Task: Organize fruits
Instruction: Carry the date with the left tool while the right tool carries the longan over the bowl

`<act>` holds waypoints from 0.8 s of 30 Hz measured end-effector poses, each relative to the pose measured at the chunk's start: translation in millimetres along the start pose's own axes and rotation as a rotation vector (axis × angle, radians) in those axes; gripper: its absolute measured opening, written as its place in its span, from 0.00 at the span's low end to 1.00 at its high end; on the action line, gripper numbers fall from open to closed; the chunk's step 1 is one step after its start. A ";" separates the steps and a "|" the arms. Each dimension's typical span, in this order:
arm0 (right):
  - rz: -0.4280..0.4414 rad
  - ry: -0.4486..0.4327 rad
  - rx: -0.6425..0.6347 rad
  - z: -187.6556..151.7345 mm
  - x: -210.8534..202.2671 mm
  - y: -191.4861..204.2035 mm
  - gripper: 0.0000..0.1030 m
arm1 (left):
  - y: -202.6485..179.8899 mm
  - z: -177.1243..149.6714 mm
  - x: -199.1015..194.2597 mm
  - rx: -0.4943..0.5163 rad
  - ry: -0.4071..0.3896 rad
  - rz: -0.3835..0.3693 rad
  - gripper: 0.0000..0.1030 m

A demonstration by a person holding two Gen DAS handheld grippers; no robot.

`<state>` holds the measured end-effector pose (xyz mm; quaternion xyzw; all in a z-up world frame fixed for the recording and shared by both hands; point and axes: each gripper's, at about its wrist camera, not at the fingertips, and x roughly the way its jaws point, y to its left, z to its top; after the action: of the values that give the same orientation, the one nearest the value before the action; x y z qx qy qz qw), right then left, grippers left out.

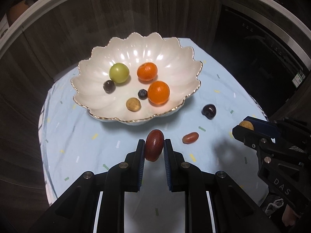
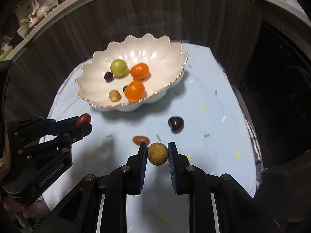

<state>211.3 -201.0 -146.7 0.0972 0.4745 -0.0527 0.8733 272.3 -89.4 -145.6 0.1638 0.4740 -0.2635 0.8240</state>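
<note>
A white scalloped bowl holds a green fruit, two oranges, two small dark fruits and a tan longan. My left gripper is shut on a red-brown date above the cloth in front of the bowl; it also shows in the right wrist view. My right gripper is shut on a tan longan; it also shows in the left wrist view. A second date and a dark cherry lie on the cloth.
The bowl stands on a small table with a light blue patterned cloth. Dark wood cabinet fronts rise behind it. A dark appliance stands to the right.
</note>
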 end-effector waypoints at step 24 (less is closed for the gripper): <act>0.000 -0.099 -0.031 60.0 -6.1 -2.4 0.22 | 22.8 37.9 -6.4 -0.063 -0.053 0.040 0.19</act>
<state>256.6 -216.5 -110.0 0.0810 0.4313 -0.0500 0.8972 309.4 -88.9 -120.8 0.1400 0.4565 -0.2360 0.8463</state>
